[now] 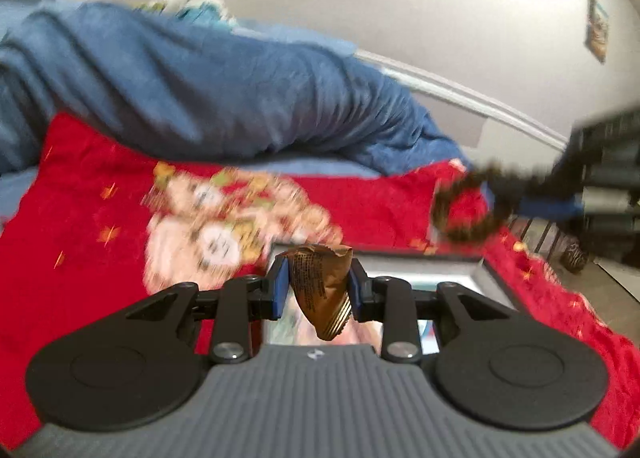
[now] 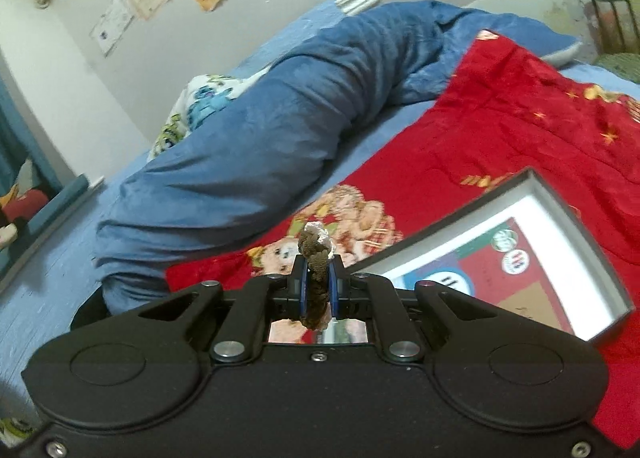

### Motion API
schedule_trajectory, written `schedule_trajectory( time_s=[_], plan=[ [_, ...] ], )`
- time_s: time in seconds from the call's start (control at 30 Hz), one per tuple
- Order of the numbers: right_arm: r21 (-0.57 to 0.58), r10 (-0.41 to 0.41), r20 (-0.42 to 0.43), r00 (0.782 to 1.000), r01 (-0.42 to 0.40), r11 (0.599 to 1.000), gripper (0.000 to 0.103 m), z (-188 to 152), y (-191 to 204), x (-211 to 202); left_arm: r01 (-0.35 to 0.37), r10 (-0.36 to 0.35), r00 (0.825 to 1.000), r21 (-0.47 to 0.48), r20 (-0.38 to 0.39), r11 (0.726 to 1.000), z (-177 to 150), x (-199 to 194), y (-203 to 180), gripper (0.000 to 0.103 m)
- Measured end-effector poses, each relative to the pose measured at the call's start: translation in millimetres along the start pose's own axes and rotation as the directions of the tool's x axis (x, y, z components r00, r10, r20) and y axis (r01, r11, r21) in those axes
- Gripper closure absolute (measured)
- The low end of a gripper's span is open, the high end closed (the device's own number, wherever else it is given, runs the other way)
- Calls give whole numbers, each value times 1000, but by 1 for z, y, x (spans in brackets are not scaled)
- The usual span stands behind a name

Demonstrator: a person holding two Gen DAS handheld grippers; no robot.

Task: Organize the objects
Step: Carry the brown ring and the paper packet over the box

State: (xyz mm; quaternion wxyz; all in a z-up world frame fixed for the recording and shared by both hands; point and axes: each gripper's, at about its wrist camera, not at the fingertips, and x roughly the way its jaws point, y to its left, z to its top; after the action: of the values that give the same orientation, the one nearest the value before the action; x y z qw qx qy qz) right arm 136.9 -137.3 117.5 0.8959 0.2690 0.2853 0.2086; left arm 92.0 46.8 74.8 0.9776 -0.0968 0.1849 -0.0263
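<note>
Spread over the bed, a red blanket bears the grey box. Above the box, a light, crinkly brown packet is pinched mid-body by the left gripper; beside the box, a soft, springy scrunchie is clamped in the right gripper.

Open tray — rolled blue blanket behind

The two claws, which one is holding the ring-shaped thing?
The right claw: it pinches a fuzzy brown ring, a scrunchie by the look. The left claw grips a crinkled gold wrapper instead.
</note>
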Motion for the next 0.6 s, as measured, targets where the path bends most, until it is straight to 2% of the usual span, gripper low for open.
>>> schedule_trajectory(
  time_s=[0.13,0.27,0.37,0.43,0.6],
  plan=[
    [79,-54,6,999,54,995,92,4,-24,3,47,-49,998,55,32,997,9,17,-15,69],
    [89,-101,12,995,99,991,92,8,-41,3,93,-97,995,101,29,991,-3,18,-16,69],
    [114,-115,20,993,112,987,92,12,-52,6,77,-90,994,184,62,980,-19,11,-14,69],
    [127,-113,18,993,109,986,92,14,-58,15,61,-76,996,242,52,968,-31,13,-15,69],
    [125,-117,-31,993,120,985,92,12,-62,46,71,-72,997,138,-1,988,-30,27,-9,69]
  ],
)
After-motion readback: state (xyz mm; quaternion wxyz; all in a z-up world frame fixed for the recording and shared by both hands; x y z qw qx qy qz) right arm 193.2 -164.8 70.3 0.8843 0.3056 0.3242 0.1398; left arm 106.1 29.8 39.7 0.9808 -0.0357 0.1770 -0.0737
